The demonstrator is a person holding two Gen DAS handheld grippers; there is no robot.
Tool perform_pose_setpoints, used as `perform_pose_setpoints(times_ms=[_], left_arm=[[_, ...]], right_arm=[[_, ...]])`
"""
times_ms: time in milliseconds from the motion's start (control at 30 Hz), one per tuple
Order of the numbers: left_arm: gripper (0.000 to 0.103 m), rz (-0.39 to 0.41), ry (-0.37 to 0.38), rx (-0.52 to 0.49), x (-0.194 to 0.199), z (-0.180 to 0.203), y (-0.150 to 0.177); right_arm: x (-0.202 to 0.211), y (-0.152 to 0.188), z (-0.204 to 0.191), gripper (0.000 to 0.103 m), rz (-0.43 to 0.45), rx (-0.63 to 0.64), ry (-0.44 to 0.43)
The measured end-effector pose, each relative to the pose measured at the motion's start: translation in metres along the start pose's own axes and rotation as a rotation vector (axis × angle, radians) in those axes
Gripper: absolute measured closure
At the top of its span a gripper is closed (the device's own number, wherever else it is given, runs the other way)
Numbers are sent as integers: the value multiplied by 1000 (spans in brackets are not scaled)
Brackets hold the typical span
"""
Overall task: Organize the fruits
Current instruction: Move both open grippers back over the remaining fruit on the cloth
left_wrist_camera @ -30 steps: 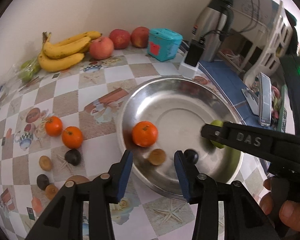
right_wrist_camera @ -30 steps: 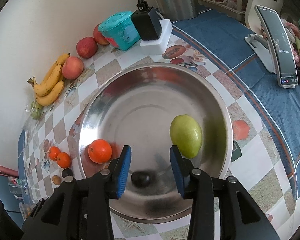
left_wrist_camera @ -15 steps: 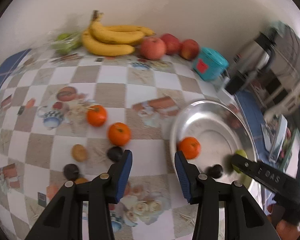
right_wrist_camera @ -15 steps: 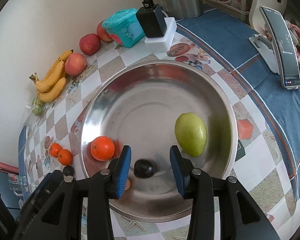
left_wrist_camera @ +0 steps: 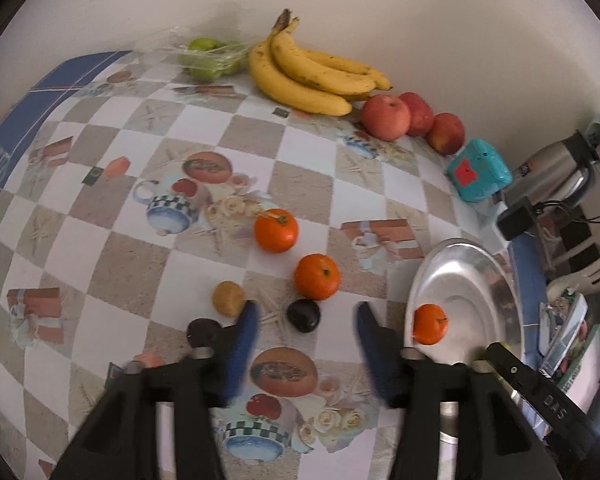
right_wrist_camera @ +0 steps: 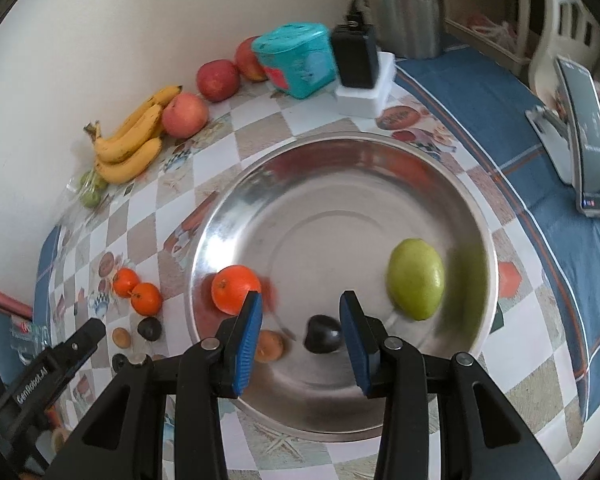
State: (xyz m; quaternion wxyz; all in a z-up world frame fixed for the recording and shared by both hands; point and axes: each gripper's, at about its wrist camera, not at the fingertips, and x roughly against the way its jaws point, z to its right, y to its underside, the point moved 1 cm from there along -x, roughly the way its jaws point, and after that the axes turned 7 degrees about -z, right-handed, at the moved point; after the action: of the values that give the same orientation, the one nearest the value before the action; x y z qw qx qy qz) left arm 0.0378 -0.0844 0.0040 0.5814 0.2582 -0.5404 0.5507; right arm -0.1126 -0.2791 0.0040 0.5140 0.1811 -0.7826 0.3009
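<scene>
We read "GenRobot.AI" in white on the left gripper's [right_wrist_camera: 80,340] black body, low and left of the right gripper's [right_wrist_camera: 300,320] fingers in its view. In the left view, "DAS" shows upside down on the right gripper's body, lower right of the fingers [left_wrist_camera: 244,336]. We can read nothing else.

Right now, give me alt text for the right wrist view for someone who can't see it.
Open right gripper hovers over a metal bowl holding an orange, a green pear and a dark plum; bananas and apples line the wall.
</scene>
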Motion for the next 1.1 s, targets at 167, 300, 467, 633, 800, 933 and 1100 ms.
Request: perform_pose_setpoints(times_ms=[167,300,467,633,800,933,1100], left_arm=[[24,-34,-49,13,-8,-4,3],[17,-41,-79,19,-10,-7,3],[0,-62,-137,28,-16,-12,4],[0,-70,-197,13,-21,-14,7],[0,-37,-239,-12,-17,-13,6],[0,-36,-255,-18,-16,-15,5],[0,-21,-276,-43,-9,-20,2]], right_arm=[[-4,2,-10,34,-7,48,27],[-8,4,-14,26,-14,73,62],[-9,4,-14,25,-15,73,71],[-11,5,-15,10,-6,88,90],[-9,5,-18,9,20,102,96],[-7,6,-23,9,50,129,95],[-8,8,-28,9,41,138,63]])
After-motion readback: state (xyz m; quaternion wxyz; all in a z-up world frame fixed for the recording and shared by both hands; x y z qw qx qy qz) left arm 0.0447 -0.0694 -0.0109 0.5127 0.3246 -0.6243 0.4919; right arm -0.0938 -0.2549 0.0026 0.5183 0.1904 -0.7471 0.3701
